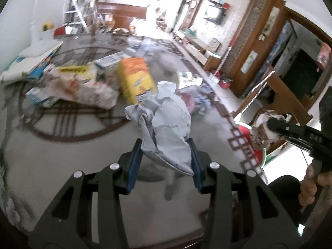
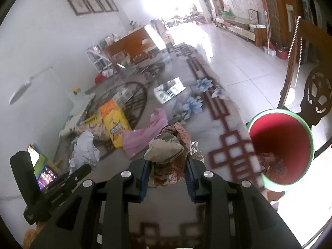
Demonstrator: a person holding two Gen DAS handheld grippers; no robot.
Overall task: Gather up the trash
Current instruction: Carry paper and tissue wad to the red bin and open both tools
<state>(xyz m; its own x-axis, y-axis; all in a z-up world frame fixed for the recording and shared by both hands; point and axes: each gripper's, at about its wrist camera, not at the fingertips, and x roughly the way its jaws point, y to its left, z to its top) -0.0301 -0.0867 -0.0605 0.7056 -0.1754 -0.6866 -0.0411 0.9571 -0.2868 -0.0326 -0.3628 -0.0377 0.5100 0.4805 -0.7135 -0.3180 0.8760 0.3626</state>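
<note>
My left gripper [image 1: 165,153] is shut on a crumpled pale grey paper wad [image 1: 166,120] and holds it above the table. The wad also shows in the right wrist view [image 2: 84,151], at the left. My right gripper [image 2: 167,166] is shut on a crumpled brown patterned paper wad [image 2: 170,145]. It shows in the left wrist view [image 1: 264,128] at the right, near the bin. The red bin with a green rim [image 2: 282,145] stands to the right of the table, with some patterned paper inside. Its edge shows in the left wrist view [image 1: 256,145].
On the grey patterned tabletop [image 2: 228,145] lie an orange-yellow snack bag [image 2: 115,124], a pink plastic bag [image 2: 145,132], a printed white bag [image 1: 83,87], boxes and leaflets [image 2: 169,90]. A carved wooden chair [image 2: 311,78] stands behind the bin. Tiled floor [image 2: 244,62] lies to the right.
</note>
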